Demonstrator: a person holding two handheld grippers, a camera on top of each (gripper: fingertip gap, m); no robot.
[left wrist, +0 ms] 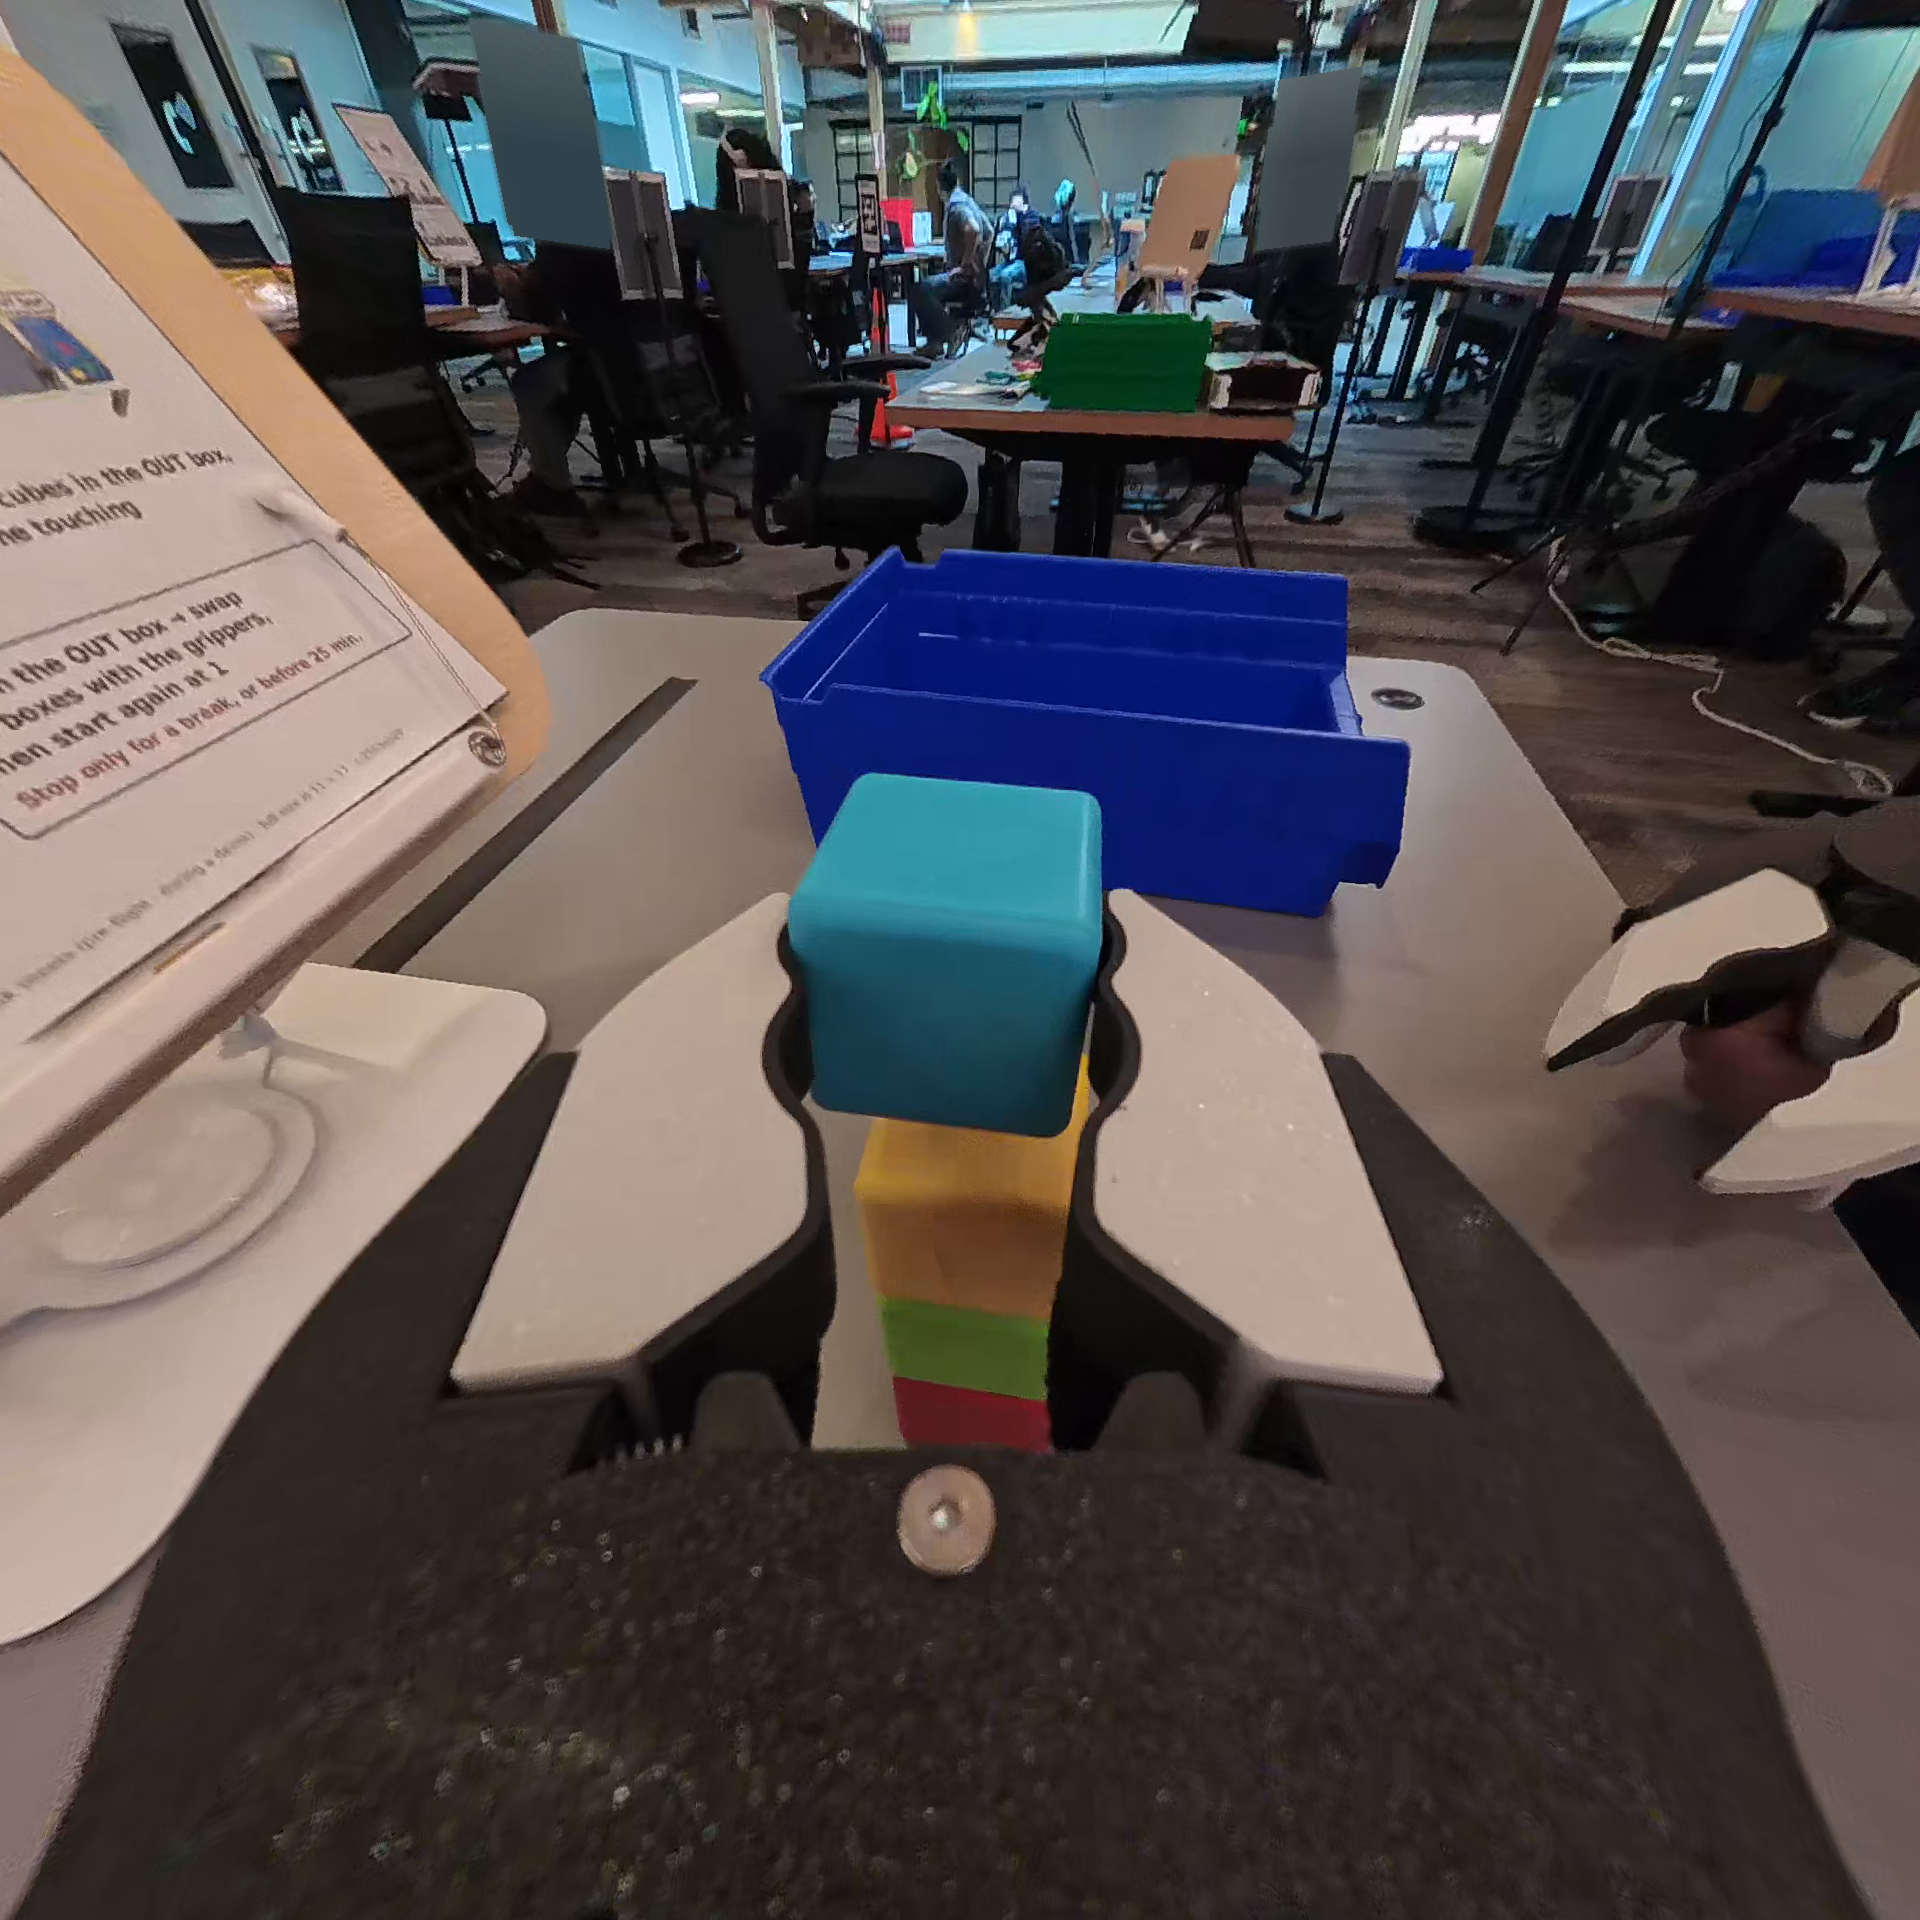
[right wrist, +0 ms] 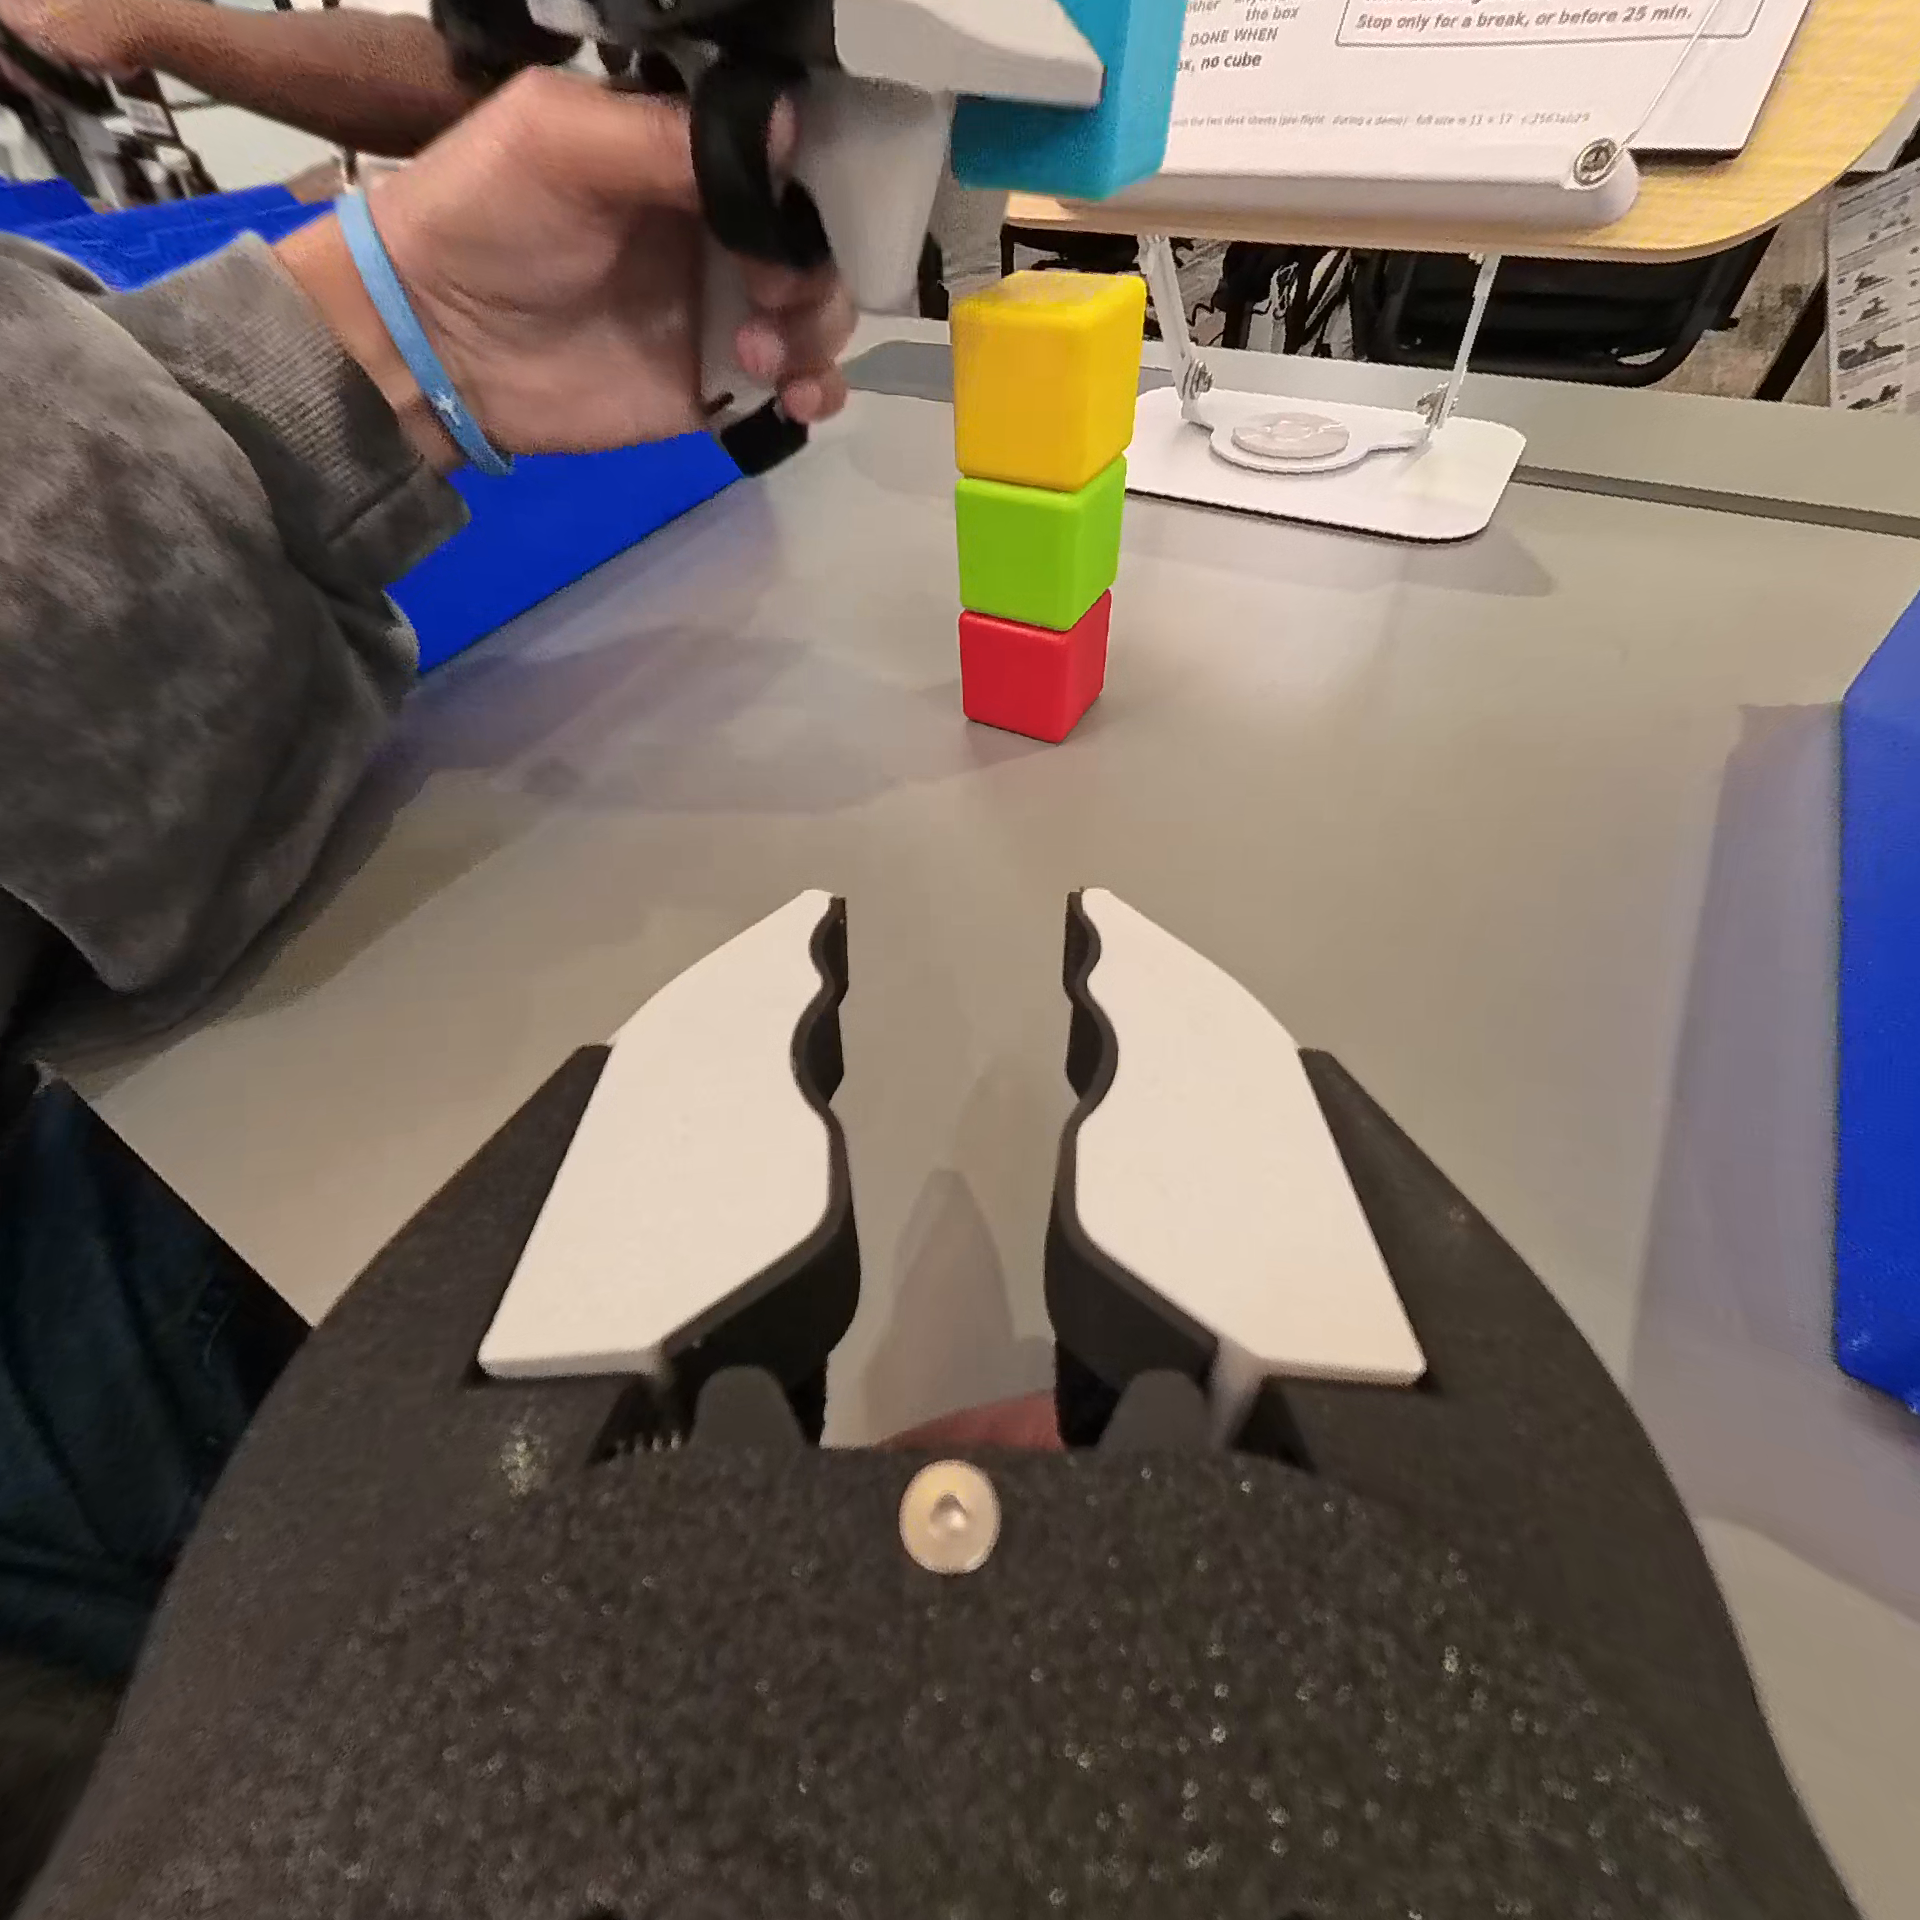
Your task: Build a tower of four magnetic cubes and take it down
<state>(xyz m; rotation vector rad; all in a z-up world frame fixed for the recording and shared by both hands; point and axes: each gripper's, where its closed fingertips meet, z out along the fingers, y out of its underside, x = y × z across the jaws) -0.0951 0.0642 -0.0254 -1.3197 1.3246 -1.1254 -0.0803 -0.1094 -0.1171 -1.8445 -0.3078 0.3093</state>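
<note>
My left gripper (left wrist: 948,935) is shut on a teal cube (left wrist: 948,951) and holds it just above a stack of three cubes: yellow cube (left wrist: 966,1216) on top, green cube (left wrist: 966,1345) in the middle, red cube (left wrist: 971,1413) at the bottom. In the right wrist view the stack stands on the grey table (right wrist: 1351,831): yellow (right wrist: 1044,379), green (right wrist: 1039,540), red (right wrist: 1034,665), with the teal cube (right wrist: 1070,114) apart above it. My right gripper (right wrist: 956,914) is open and empty, low over the table in front of the stack; it also shows in the left wrist view (left wrist: 1714,1039).
A blue bin (left wrist: 1091,717) stands behind the stack. Another blue bin (right wrist: 1881,1018) sits at the right edge of the right wrist view. An instruction sheet on a white stand (left wrist: 208,644) is at the left. A person's hand and grey sleeve (right wrist: 208,582) hold the left gripper.
</note>
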